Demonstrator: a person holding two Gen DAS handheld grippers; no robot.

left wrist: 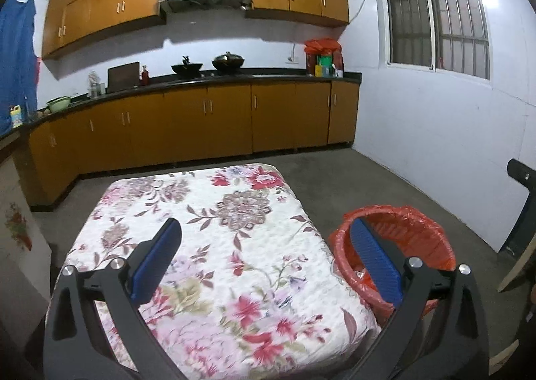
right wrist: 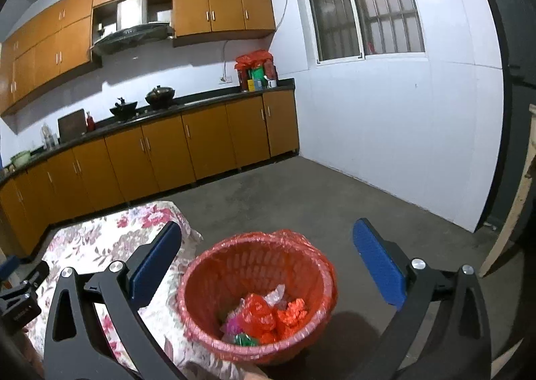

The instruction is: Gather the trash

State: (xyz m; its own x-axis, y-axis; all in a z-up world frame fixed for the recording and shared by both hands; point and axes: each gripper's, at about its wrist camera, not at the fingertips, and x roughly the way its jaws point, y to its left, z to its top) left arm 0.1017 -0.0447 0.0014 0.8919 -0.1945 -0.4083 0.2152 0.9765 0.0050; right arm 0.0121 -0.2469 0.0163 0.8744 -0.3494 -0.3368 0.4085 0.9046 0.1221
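Note:
A red mesh trash basket (right wrist: 258,282) lined with a red plastic bag stands on the floor beside the table. Inside lie crumpled wrappers (right wrist: 264,316), red, white, pink and green. My right gripper (right wrist: 268,239) is open and empty, held above the basket. My left gripper (left wrist: 266,237) is open and empty above the table with the floral cloth (left wrist: 214,246); its right finger overlaps the basket (left wrist: 412,239) in the view. No trash shows on the cloth.
Orange kitchen cabinets (left wrist: 201,118) and a dark counter with woks (left wrist: 227,61) line the far wall. A white wall with a barred window (left wrist: 435,14) is at right. Grey concrete floor (right wrist: 318,195) lies beyond the basket. A wooden plank (right wrist: 512,212) leans at right.

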